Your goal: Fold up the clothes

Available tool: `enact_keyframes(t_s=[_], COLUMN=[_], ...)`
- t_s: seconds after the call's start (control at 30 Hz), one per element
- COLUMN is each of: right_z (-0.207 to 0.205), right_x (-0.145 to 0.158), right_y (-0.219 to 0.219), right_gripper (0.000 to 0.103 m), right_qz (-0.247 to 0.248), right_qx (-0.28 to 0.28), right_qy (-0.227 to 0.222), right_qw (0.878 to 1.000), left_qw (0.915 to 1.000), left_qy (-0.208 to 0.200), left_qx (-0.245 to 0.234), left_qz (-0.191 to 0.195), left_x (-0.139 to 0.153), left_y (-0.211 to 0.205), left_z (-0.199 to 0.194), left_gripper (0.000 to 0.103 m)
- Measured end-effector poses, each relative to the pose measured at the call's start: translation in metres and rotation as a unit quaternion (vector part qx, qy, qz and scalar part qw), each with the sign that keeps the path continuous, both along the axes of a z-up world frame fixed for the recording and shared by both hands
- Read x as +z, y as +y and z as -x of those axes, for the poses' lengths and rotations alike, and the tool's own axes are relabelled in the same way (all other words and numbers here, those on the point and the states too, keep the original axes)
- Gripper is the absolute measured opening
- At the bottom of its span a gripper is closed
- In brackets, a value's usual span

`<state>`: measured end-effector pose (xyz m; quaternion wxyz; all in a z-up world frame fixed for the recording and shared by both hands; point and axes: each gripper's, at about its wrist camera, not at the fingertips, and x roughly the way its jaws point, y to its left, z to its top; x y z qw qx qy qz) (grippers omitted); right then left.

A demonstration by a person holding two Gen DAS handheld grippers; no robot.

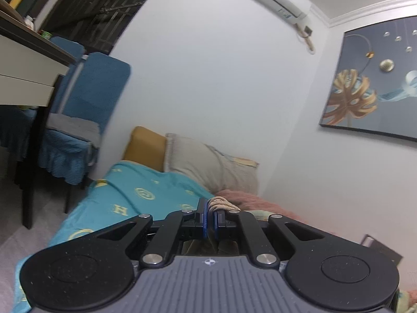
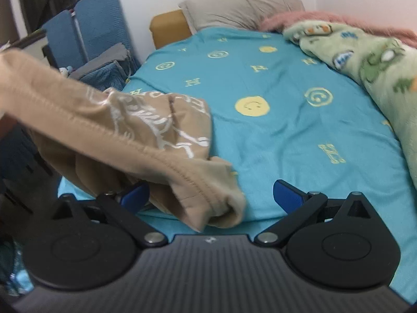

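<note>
On bed [image 2: 286,130], one tan garment [image 2: 146,130], perhaps two pillows [image 2: 242,7]

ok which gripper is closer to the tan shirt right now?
Left. The left gripper is shut on a bunched bit of the tan shirt, so it touches it. The right gripper is open, with a hanging end of the shirt between its fingers, ungripped.

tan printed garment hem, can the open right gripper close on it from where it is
Probably yes: the tan printed garment hangs with its hem between the right gripper's spread blue fingers, nothing blocking.
</note>
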<state>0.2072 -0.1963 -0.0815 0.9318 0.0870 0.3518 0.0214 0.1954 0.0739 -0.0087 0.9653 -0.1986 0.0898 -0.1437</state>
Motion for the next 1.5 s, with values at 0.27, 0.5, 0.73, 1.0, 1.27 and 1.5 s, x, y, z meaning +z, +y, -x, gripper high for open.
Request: enact_keyframes(t_s=[0.27, 0.5, 0.73, 1.0, 1.27, 1.5], right_z=[0.030, 0.023, -0.022, -0.014, -0.024, -0.033], right_x=[0.014, 0.066, 0.064, 0.064, 0.063, 0.061], right_y=[-0.041, -0.054, -0.054, -0.048, -0.053, -0.049], right_gripper=[0.103, 0.065, 0.048, 0.014, 0.013, 0.013], right_qz=[-0.018, -0.020, -0.022, -0.135, -0.148, -0.146], right_qx=[-0.175, -0.142, -0.020, 0.034, 0.034, 0.034], right_qy=[-0.106, -0.210, -0.122, -0.112, -0.116, -0.098], right_qw=[0.979, 0.967, 0.992, 0.984, 0.981, 0.984], left_qw=[0.9939, 0.9923, 0.9892, 0.9759, 0.9376, 0.9466], left_qy=[0.056, 0.085, 0.112, 0.165, 0.263, 0.228], left_qx=[0.095, 0.090, 0.094, 0.130, 0.178, 0.149], left_qz=[0.000, 0.000, -0.002, -0.059, -0.142, -0.173], left_x=[-0.010, -0.021, -0.031, -0.042, -0.058, -0.048], left_y=[0.025, 0.022, 0.026, 0.026, 0.029, 0.029], left_z=[-0.018, -0.018, -0.027, -0.040, -0.026, 0.018], left_gripper=[0.005, 0.005, 0.005, 0.011, 0.079, 0.083])
